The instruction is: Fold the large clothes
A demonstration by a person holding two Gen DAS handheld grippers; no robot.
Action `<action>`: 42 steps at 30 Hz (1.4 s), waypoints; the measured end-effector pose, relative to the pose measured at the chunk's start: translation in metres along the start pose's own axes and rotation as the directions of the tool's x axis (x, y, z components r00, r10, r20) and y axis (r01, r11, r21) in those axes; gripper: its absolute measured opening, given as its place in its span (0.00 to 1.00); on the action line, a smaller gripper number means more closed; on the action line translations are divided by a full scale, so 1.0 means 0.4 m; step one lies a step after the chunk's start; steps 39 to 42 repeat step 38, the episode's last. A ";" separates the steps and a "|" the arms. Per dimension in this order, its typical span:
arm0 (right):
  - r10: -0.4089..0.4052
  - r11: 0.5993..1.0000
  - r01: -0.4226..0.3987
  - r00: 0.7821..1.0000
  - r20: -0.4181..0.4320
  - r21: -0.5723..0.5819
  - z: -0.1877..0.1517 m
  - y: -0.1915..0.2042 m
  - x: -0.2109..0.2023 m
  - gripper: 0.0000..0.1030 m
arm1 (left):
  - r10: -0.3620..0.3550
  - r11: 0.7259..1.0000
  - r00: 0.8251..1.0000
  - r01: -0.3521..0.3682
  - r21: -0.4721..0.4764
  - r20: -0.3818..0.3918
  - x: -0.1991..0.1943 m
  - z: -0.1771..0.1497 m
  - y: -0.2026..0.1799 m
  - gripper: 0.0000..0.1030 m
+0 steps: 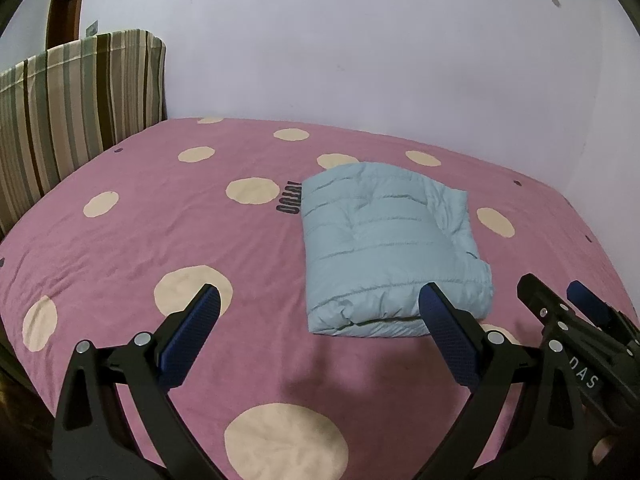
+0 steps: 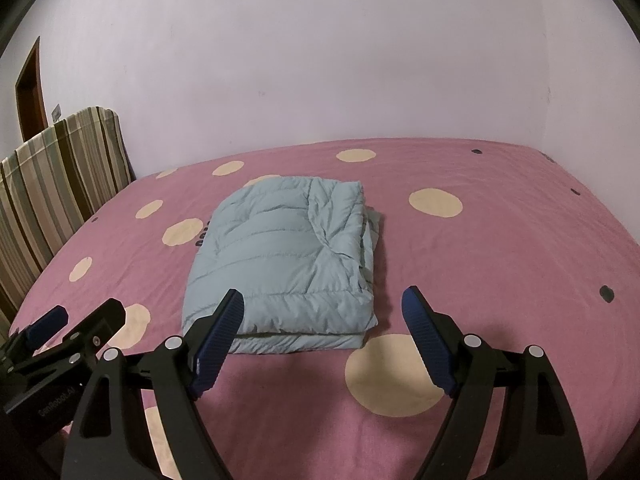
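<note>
Striped cushion (image 1: 72, 112) at the bedspread's (image 1: 120, 248) far-left edge (upright, against wall).

Pink dotted bed (image 2: 500, 248) against pale wall (image 2: 320, 60); striped headboard (image 1: 76, 112); brown door (image 1: 66, 4).

The folded jacket (image 2: 280, 264) lies on the bed (image 2: 500, 248), mid-surface. The headboard (image 2: 56, 200) stands at left. The wall (image 2: 320, 80) rises behind the bed.

Bed centre: folded jacket (image 2: 284, 264) blocks low passage.
Bed left and right (image 2: 500, 264): bare cover, open passage.
Left edge: striped cushion (image 1: 76, 120) upright.
Far edge: wall (image 2: 320, 80) closes it.
</note>
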State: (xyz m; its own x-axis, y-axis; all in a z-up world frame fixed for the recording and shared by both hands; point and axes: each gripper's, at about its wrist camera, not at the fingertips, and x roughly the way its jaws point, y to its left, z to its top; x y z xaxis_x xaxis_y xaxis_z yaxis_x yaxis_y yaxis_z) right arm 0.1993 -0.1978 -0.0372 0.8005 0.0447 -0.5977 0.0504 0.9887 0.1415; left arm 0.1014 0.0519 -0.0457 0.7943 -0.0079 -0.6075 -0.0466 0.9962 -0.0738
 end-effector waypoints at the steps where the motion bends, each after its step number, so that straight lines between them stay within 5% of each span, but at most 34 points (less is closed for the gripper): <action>1: 0.001 1.000 -0.001 1.000 0.000 -0.001 0.000 0.001 0.000 0.78 | 0.001 1.000 1.000 -0.001 0.000 0.001 -0.001 -0.001 -0.001 0.96; 42: -0.014 1.000 0.014 0.999 -0.049 0.013 -0.010 -0.061 0.055 0.78 | 0.030 0.998 0.998 -0.027 0.053 -0.046 0.085 -0.009 -0.002 0.98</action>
